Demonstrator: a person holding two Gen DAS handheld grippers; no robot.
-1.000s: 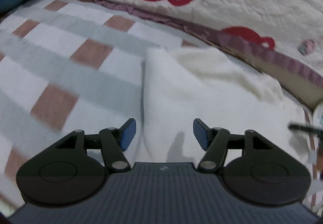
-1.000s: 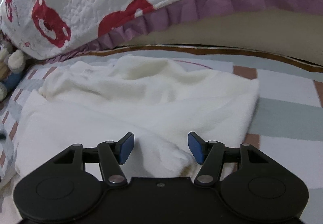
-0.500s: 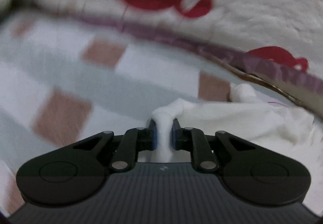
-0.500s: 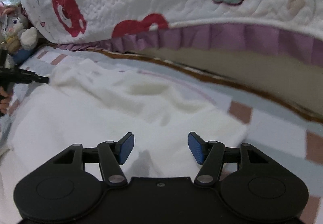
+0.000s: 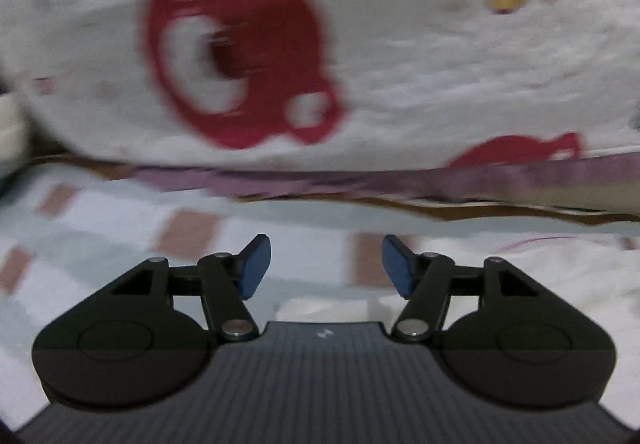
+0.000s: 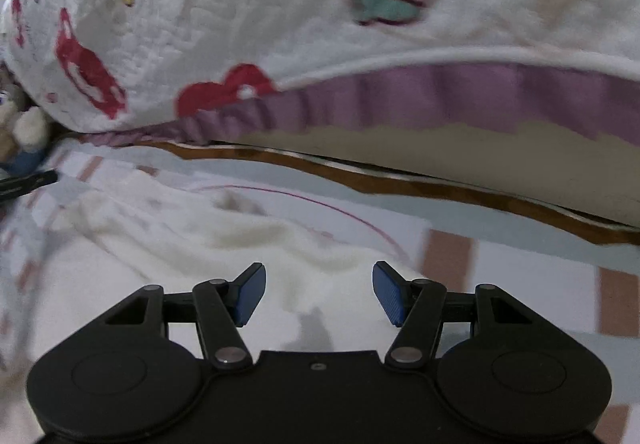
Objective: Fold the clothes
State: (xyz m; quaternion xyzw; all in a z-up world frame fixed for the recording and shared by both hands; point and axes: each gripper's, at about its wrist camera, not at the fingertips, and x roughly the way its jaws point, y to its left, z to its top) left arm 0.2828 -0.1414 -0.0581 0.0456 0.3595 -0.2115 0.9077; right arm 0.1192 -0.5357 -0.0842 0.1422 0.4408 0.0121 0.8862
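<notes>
White garment (image 6: pixel 168 244) lies free on the checked sheet (image 5: pixel 300 244); left gripper (image 5: pixel 326 266), pinching it a moment ago, is opening empty, that fold placed; right gripper (image 6: pixel 319 294) spread, empty.

Left wrist view: low over the checked bed sheet (image 5: pixel 100 212), looking past its fingers (image 5: pixel 256 268) toward the bear-print quilt (image 5: pixel 400 64). Right wrist view: close above the white garment (image 6: pixel 168 252), facing the same quilt (image 6: pixel 240 4). Both share the quilt's purple frill and the sheet.
</notes>
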